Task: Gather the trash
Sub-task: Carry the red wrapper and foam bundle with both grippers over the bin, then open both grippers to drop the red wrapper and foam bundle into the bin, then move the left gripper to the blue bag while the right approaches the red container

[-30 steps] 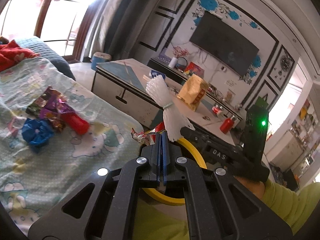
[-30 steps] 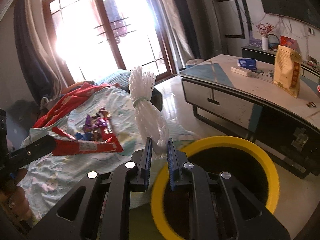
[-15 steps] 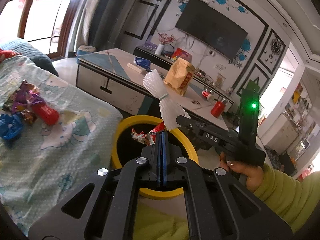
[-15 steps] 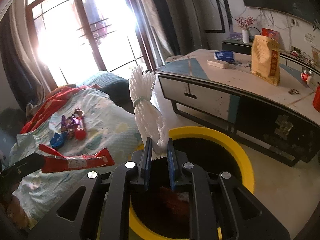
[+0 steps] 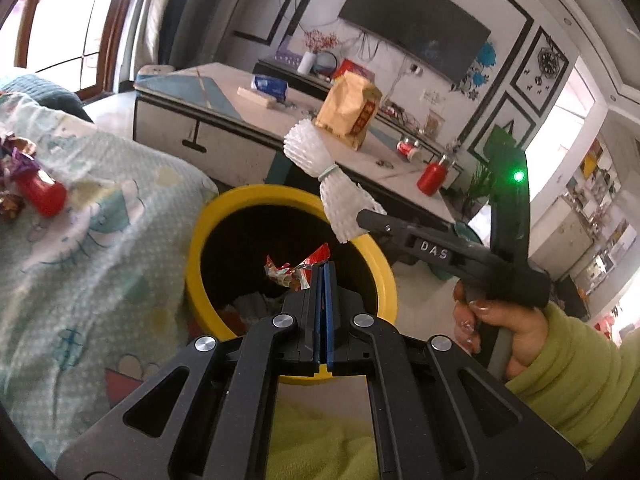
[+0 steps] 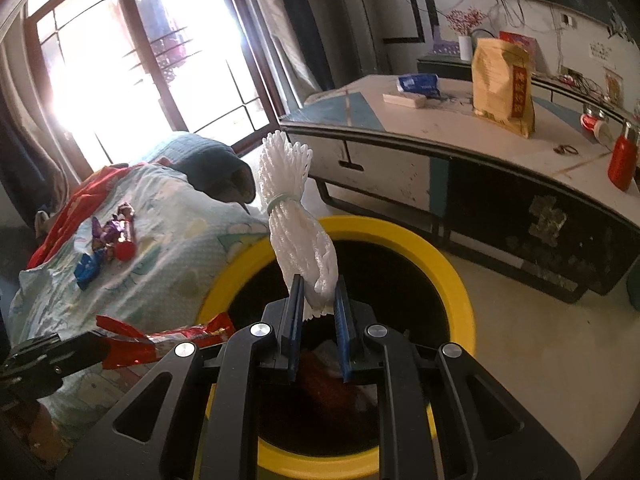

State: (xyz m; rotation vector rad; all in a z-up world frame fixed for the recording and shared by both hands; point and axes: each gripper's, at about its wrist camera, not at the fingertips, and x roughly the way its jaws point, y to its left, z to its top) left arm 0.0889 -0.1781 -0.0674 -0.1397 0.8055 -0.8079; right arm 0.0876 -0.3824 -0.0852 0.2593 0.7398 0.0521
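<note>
Beyond both hand-held grippers, on the far side of the bin, stands one long low surface (image 6: 520, 152) with a tan paper bag on it. To the left of the left hand-held gripper lies the bed (image 5: 100, 240) with its patterned sheet. Directly under the two tools sits one yellow bin (image 5: 224, 216), dark inside, with some rubbish already at the bottom.

The right hand-held gripper (image 6: 318, 304) is clamped on the lower end of one white foam net bundle (image 6: 294, 220), which stands up from the jaws over the bin mouth. It is probably very light and springy and will squash under pressure, so a pinch low on the bundle, below its rubber band, looks sound.

The left hand-held gripper (image 5: 323, 280) is pressed fully together on one red snack wrapper (image 5: 296, 270), which sticks out ahead of the tips above the bin opening. The wrapper looks thin, crinkly and slippery, and is best held by a flat edge.

Off to the left of both tools, a small heap of sweet wrappers (image 6: 106, 240) waits on the bed: roughly five pieces, too jumbled to count surely.
</note>
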